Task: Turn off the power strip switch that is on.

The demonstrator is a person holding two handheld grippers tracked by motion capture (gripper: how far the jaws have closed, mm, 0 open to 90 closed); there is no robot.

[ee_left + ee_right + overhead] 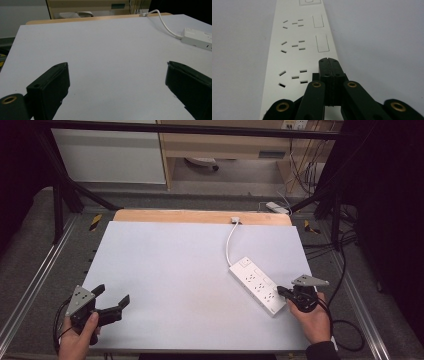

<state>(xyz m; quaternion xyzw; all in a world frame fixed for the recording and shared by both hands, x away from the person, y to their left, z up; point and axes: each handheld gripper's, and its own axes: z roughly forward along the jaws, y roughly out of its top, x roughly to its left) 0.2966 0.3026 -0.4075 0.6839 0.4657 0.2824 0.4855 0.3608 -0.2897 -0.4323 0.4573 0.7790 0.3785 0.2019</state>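
Observation:
A white power strip [255, 284] lies slanted on the right half of the white table top [175, 270], its white cable [230, 242] running to the far edge. My right gripper [281, 291] is shut with nothing between its jaws, tips right at the strip's near end. In the right gripper view the closed jaws [329, 63] hover over the strip [294, 47] beside its nearest socket. My left gripper [111, 295] rests at the table's near left corner, jaws wide open and empty. In the left gripper view the strip [197, 38] lies far right, beyond the spread fingers [51, 85].
A wooden board edge [200, 216] runs along the table's far side. Metal rails [30, 280] flank the table. Loose black cables [345, 320] lie at the right, with shelving and more wires beyond the far edge.

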